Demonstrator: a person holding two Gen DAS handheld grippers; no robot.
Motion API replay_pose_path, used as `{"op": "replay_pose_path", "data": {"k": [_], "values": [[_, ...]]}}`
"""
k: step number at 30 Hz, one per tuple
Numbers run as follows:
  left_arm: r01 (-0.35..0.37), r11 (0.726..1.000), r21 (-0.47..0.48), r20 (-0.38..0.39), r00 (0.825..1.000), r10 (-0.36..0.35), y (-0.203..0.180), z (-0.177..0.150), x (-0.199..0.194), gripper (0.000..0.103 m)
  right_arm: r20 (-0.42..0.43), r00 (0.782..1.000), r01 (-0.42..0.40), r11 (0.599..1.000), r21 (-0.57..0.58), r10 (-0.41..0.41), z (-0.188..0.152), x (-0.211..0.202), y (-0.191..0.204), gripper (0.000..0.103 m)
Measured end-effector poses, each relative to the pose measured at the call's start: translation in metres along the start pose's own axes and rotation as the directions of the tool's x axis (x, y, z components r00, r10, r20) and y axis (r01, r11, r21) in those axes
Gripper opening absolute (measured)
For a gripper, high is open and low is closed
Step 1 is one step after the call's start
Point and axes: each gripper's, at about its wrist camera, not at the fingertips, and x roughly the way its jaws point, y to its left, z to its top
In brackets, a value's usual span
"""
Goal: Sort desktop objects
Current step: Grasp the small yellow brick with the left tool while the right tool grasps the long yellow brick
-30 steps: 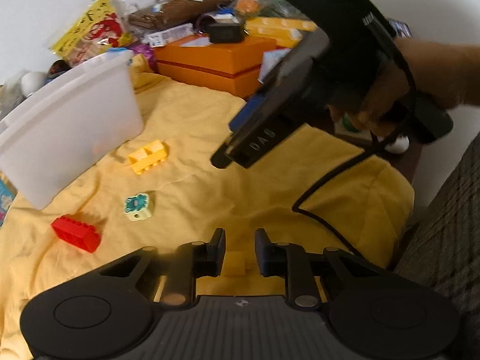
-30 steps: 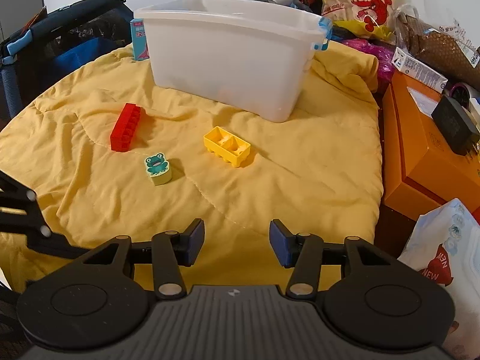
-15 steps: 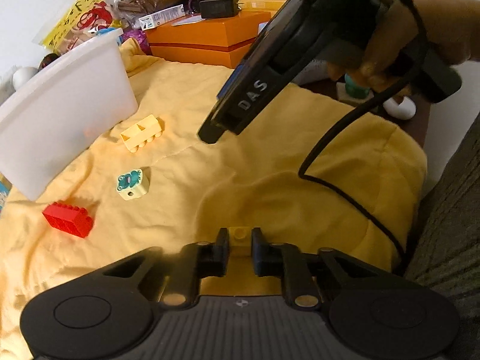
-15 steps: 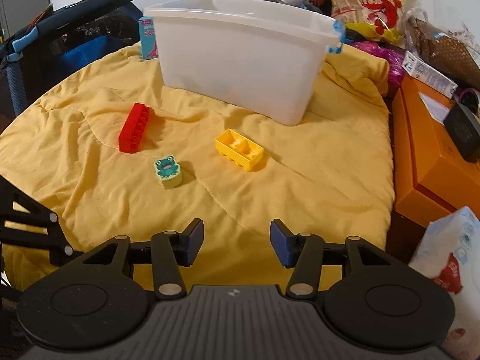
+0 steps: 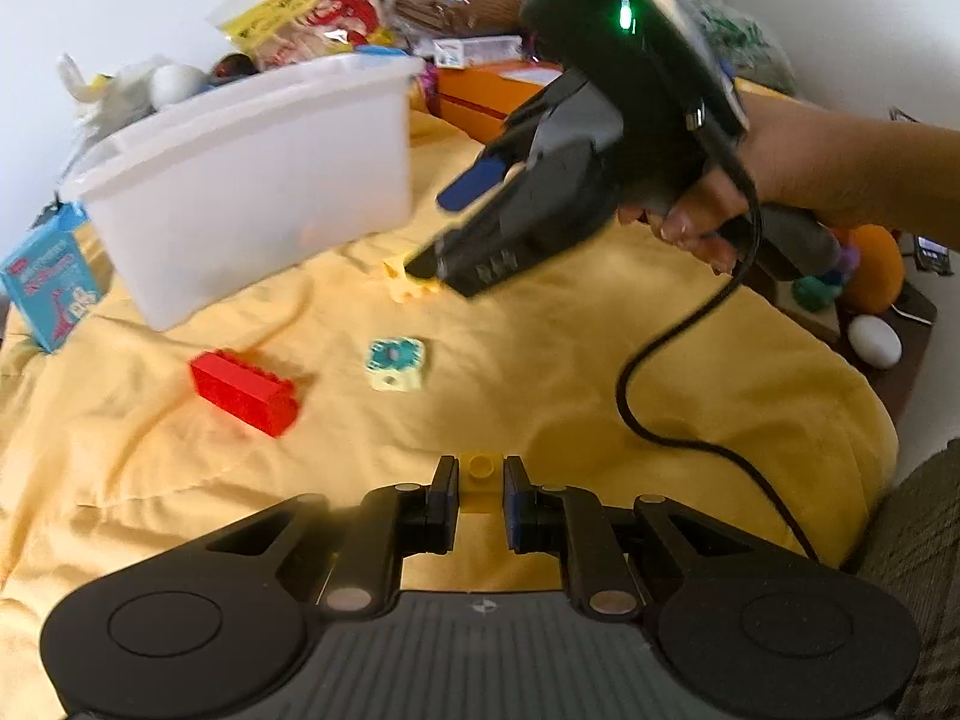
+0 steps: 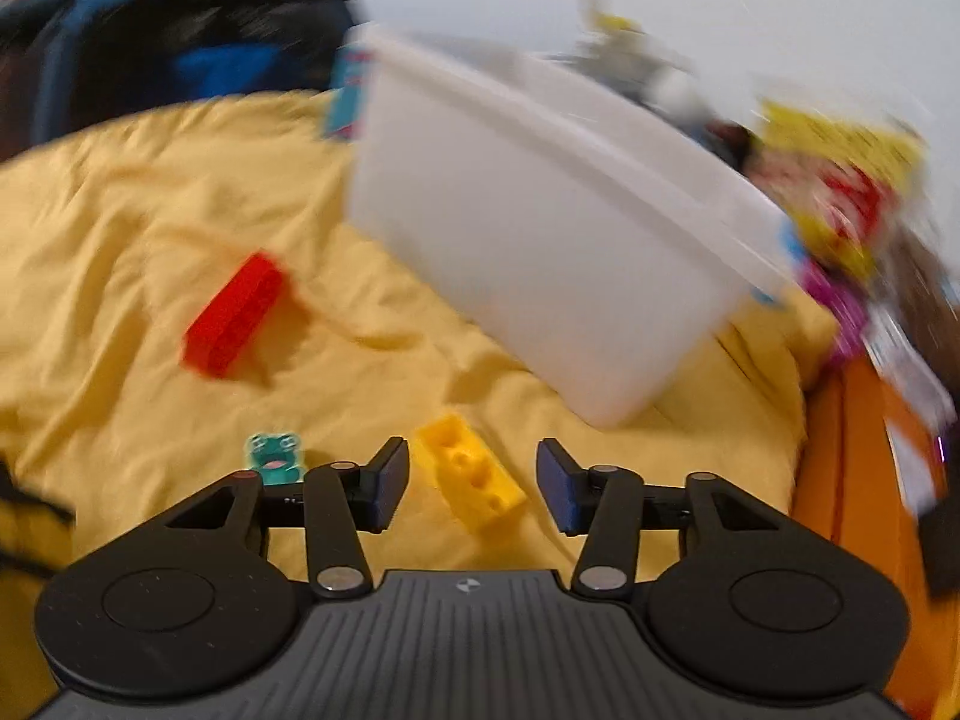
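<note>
My left gripper (image 5: 478, 495) is shut on a small yellow brick (image 5: 479, 478), held above the yellow blanket (image 5: 540, 372). Ahead lie a red brick (image 5: 245, 393) and a frog-printed block (image 5: 395, 363). A person's hand holds the right gripper (image 5: 441, 234) low over a larger yellow brick (image 5: 408, 285), beside the white bin (image 5: 252, 180). In the blurred right wrist view, my right gripper (image 6: 474, 489) is open, its jaws on either side of that yellow brick (image 6: 471, 489). The frog block (image 6: 274, 457) sits just left, the red brick (image 6: 237, 312) farther left, the bin (image 6: 540, 276) behind.
An orange box (image 5: 480, 93) and snack packets (image 5: 312, 18) crowd the back. A blue carton (image 5: 54, 282) stands left of the bin. A black cable (image 5: 678, 396) trails across the blanket. Small toys and a white egg (image 5: 873, 342) sit at the right edge.
My left gripper closed on the small yellow brick and lifted it. The right gripper swept forward and down until its open jaws flank the larger yellow brick.
</note>
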Motion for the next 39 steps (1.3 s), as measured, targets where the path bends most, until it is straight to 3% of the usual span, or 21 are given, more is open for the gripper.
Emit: {"op": "replay_pose_path", "data": {"k": [3,5,6,7,10,14,15,18,21,23,25,26,29,33,39], "values": [[-0.004,1.000,-0.003,0.013,1.000,0.004,0.003,0.000,-0.004,0.017,-0.050,0.999,-0.014,0.993,-0.119,0.009,0.001,0.016,0.010,0.047],[-0.003,1.000,-0.012,0.018,1.000,0.004,0.006,0.001,-0.004,0.017,-0.087,0.996,-0.004,0.992,-0.127,-0.008,0.000,0.029,0.009,0.047],[-0.003,1.000,-0.016,0.020,1.000,0.004,0.007,0.001,-0.005,0.017,-0.072,0.997,-0.006,0.994,-0.111,-0.002,0.000,0.031,0.005,0.045],[-0.003,1.000,-0.017,0.022,1.000,0.004,0.008,0.002,-0.004,0.017,-0.078,0.997,-0.008,0.996,-0.089,0.001,0.001,0.032,0.002,0.030],[-0.005,1.000,-0.013,0.027,1.000,0.005,0.009,0.003,-0.004,0.017,-0.100,0.995,0.012,1.000,-0.007,-0.013,0.001,0.026,-0.007,0.029],[-0.001,1.000,-0.016,0.021,1.000,0.001,0.011,0.003,-0.003,0.018,-0.123,0.990,-0.055,0.988,0.142,0.073,-0.008,-0.004,-0.015,0.030],[0.004,1.000,-0.018,0.020,1.000,-0.004,0.012,0.004,-0.003,0.018,-0.143,0.978,-0.119,0.972,0.204,0.150,-0.013,-0.010,-0.018,0.030],[0.013,1.000,-0.017,0.014,1.000,-0.013,0.011,0.004,0.001,0.018,-0.155,0.901,-0.319,0.860,0.398,0.405,-0.027,-0.015,-0.025,0.030],[0.025,1.000,-0.018,0.015,1.000,-0.025,0.009,0.007,0.004,0.018,-0.118,0.830,-0.404,0.733,0.547,0.545,-0.042,-0.011,-0.027,0.031],[0.030,0.999,-0.021,0.015,0.999,-0.030,0.008,0.010,0.007,0.018,-0.113,0.841,-0.371,0.715,0.592,0.529,-0.048,-0.007,-0.030,0.039],[0.025,1.000,-0.016,0.021,0.999,-0.025,0.006,0.012,0.008,0.018,-0.101,0.874,-0.326,0.727,0.605,0.475,-0.053,-0.009,-0.036,0.043],[0.025,1.000,-0.010,0.026,0.999,-0.024,0.004,0.013,0.008,0.018,-0.097,0.887,-0.307,0.736,0.604,0.451,-0.055,-0.012,-0.038,0.052],[0.015,1.000,0.021,0.030,0.999,-0.016,0.000,0.013,0.008,0.018,-0.097,0.933,-0.236,0.794,0.561,0.346,-0.057,-0.024,-0.043,0.061],[0.014,1.000,0.018,0.026,1.000,-0.014,-0.002,0.014,0.008,0.018,-0.096,0.960,-0.175,0.831,0.528,0.264,-0.055,-0.032,-0.048,0.061],[0.000,1.000,-0.028,0.013,1.000,0.000,0.008,0.013,0.010,0.018,-0.063,0.954,-0.240,0.871,0.428,0.294,-0.049,-0.047,-0.036,0.061]]}}
